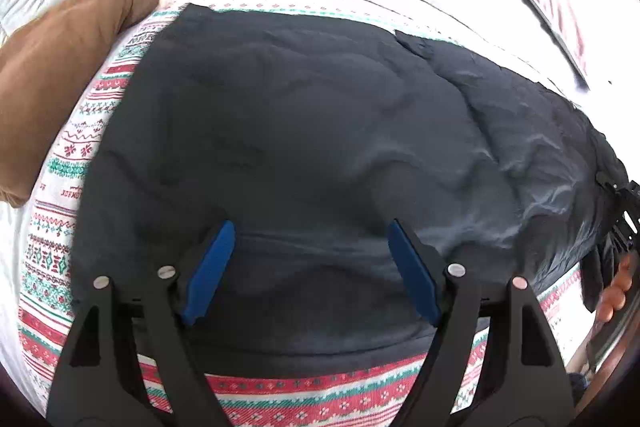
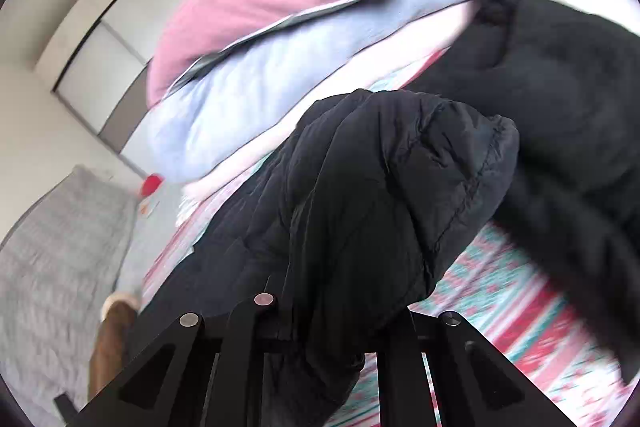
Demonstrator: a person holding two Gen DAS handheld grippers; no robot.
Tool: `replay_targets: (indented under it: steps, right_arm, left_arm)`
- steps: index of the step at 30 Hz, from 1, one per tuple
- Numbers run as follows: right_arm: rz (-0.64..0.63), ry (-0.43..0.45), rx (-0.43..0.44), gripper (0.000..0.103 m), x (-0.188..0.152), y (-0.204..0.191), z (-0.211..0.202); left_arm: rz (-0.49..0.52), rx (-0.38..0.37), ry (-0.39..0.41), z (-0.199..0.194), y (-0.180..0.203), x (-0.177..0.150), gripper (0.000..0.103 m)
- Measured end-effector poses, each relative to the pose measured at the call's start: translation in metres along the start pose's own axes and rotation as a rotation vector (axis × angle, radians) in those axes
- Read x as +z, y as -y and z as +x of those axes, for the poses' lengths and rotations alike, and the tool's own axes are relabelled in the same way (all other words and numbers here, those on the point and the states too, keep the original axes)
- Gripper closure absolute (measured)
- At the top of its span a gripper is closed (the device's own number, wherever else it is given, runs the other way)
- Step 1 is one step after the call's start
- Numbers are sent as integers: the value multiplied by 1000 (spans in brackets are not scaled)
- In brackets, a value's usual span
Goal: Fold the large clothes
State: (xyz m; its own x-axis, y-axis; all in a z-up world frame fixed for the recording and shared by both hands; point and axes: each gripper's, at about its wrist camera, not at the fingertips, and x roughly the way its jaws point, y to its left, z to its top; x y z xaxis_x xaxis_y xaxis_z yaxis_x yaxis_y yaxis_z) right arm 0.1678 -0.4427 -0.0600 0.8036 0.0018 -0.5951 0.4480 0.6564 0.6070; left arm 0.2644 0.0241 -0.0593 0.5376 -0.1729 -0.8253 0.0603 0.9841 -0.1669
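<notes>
Clearly the fold is under way but far from finished. A big black padded jacket (image 1: pixel 304 131) lies spread on the patterned red-and-teal blanket (image 1: pixel 56 227) that covers the bed, its near body fairly flat and smooth, its right-hand part rumpled and shiny with creases.

The left tongs (image 1: pixel 310 267) hang over the near edge of the jacket with the blue pads (image 1: pixel 210 275) well apart — open, holding nothing.

The right tongs (image 2: pixel 336 327) have a thick bunch of the same jacket (image 2: pixel 384 195) pinched between them; the cloth hides the tips, but the bundle rises lifted straight off the tongs, so I judge them clamped on it. More of the dark fabric trails away at the right of that view, blurred.

So one part is being carried over — a side or sleeve, I cannot tell which. No neat compact stack shows yet; the lifted part has to be laid down, the wrinkles pressed out, and the remaining folds made. A brown cushion (image 1: pixel 68 67) and pale bedding (image 2: pixel 248 91) crowd the bed's far side.
</notes>
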Motion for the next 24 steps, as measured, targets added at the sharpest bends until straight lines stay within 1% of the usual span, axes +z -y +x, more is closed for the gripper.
replay_targets:
  steps: [2, 5, 7, 10, 13, 16, 18, 20, 21, 23, 24]
  right_arm:
    - [6, 7, -20, 90, 8, 10, -5]
    - [-31, 22, -8, 90, 10, 11, -12]
    - [-104, 58, -14, 90, 9, -7, -18]
    - [-222, 120, -28, 90, 4, -38, -26]
    - [-343, 183, -39, 90, -5, -71, -35]
    - [-475, 241, -16, 90, -16, -109, -45]
    - [-595, 279, 17, 90, -32, -144, -52]
    - [-706, 296, 58, 90, -51, -177, -56]
    - [-789, 304, 91, 90, -66, -198, -60]
    - [-910, 303, 143, 89, -93, -227, -63]
    - [-992, 292, 176, 89, -113, -246, -61]
  left_arm:
    - [-11, -10, 4, -4, -6, 2, 24]
    - [-61, 21, -3, -4, -25, 7, 24]
    - [-111, 45, -11, -2, -42, 10, 24]
    - [-152, 43, -34, 4, -56, 12, 24]
    - [-163, 19, -80, 15, -61, 12, 24]
    - [-164, 13, -102, 24, -60, 12, 24]
    - [-172, 2, -109, 28, -60, 14, 24]
    - [-181, -32, -121, 34, -64, 19, 23]
    - [-193, -56, -126, 37, -67, 21, 23]
    - [-230, -99, -134, 44, -71, 25, 23]
    - [-246, -119, -138, 46, -74, 27, 23]
